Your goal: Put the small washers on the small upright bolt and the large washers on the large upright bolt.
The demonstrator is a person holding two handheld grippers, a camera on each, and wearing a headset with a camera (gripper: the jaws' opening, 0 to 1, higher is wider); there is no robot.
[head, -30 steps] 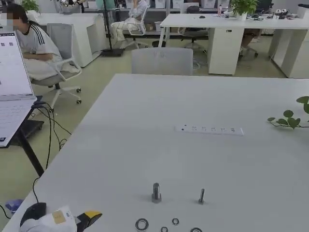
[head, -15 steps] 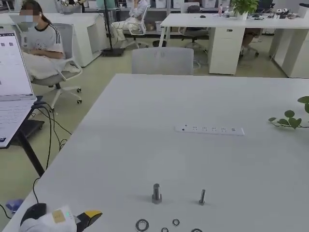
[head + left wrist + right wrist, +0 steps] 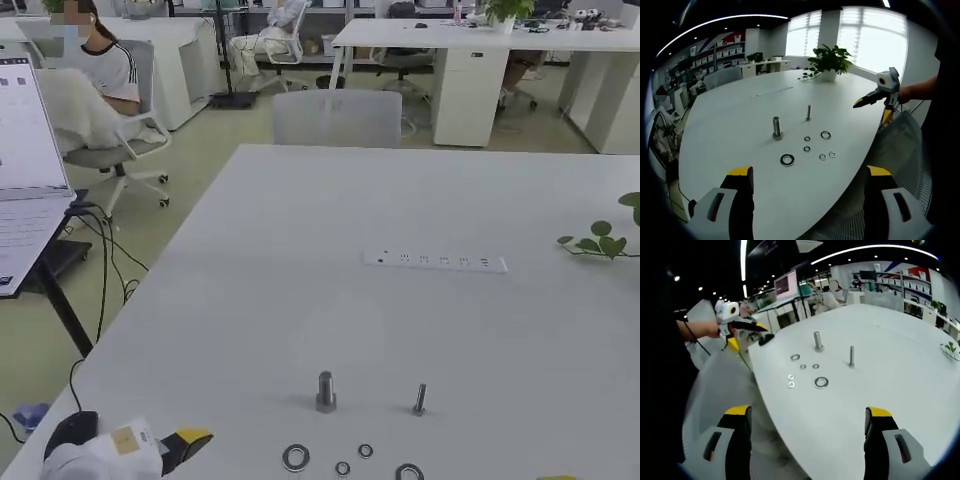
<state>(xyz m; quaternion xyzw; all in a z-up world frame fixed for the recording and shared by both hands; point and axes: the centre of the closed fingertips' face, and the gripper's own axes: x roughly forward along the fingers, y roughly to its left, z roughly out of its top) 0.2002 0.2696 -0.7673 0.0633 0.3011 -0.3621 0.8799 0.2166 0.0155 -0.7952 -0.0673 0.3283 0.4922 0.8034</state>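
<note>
While the flat silver steel washers (image 3: 787,160) lie scattered before the thick upright steel bolt (image 3: 776,127) and thin upright steel bolt (image 3: 808,112) on the white table (image 3: 730,115), my left gripper (image 3: 809,175) and right gripper (image 3: 808,414) hang wide open, empty. I should pinch one rim, jaws low.

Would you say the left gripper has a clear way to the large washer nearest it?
Likely yes: the left gripper is open, and the large washer lies flat on bare table just ahead of its jaws, with nothing between; the large bolt stands beyond it.

Seated person (image 3: 95,85) apparently more upright
</note>
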